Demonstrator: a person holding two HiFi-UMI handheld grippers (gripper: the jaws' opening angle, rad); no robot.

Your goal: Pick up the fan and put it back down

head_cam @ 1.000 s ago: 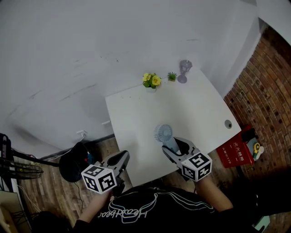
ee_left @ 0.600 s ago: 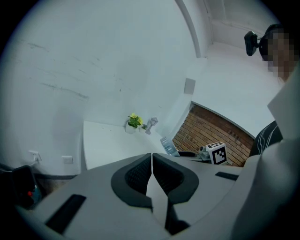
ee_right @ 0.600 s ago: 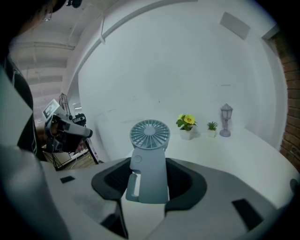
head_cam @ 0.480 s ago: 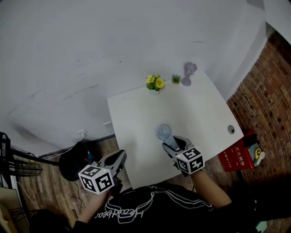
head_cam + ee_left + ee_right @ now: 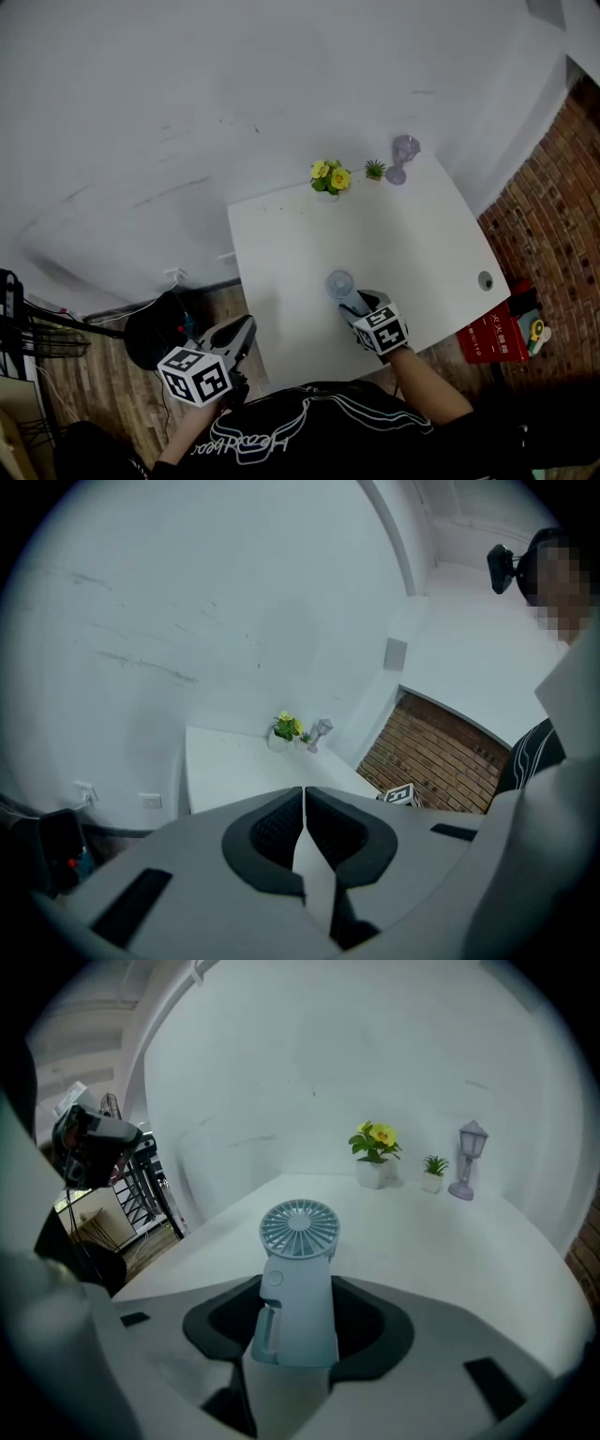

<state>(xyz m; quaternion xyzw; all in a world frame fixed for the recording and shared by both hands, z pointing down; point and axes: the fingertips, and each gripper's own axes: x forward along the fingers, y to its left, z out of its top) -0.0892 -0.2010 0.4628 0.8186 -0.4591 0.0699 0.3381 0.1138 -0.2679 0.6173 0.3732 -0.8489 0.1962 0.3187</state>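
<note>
1. My right tool (image 5: 362, 305) is clamped on the fan (image 5: 339, 284). In the right gripper view the pale blue body (image 5: 298, 1288) sits between both pads, and the round grille head juts out past the jaw tips.
2. The fan is over the desk (image 5: 412, 234), close to the near edge and about midway along it. I cannot tell whether its foot touches the top or is just clear of it.
3. I judge it a light thing: a small hand fan, all plastic, stiff enough that the pads do not dent it.
4. The shell looks smooth and slightly glossy, so I expect it could slip or twist in a loose grip. A firm, even squeeze across the flat sides of the body seems right.
5. The body is where to hold it, as I do now. The grille and the blades behind it look like the fragile part, and I would keep the pads off them.
6. With the head topmost and the foot narrow, it may tip when set down unless it lands flat.
7. My left tool (image 5: 236, 336) is shut with nothing in it, its pads meeting edge to edge. It hangs off the desk's left edge, over the wooden floor (image 5: 103, 394).
8. The desk top is white, flat and smooth, and bare around the fan.
9. At the far edge stand a flower pot (image 5: 329, 177), a small green plant (image 5: 375, 170) and a lantern ornament (image 5: 404, 157), all well apart from the fan. A cable hole (image 5: 485, 279) lies by the right edge.
10. A plain white wall (image 5: 234, 84) backs the desk, and a brick wall (image 5: 553, 197) runs along its right.
</note>
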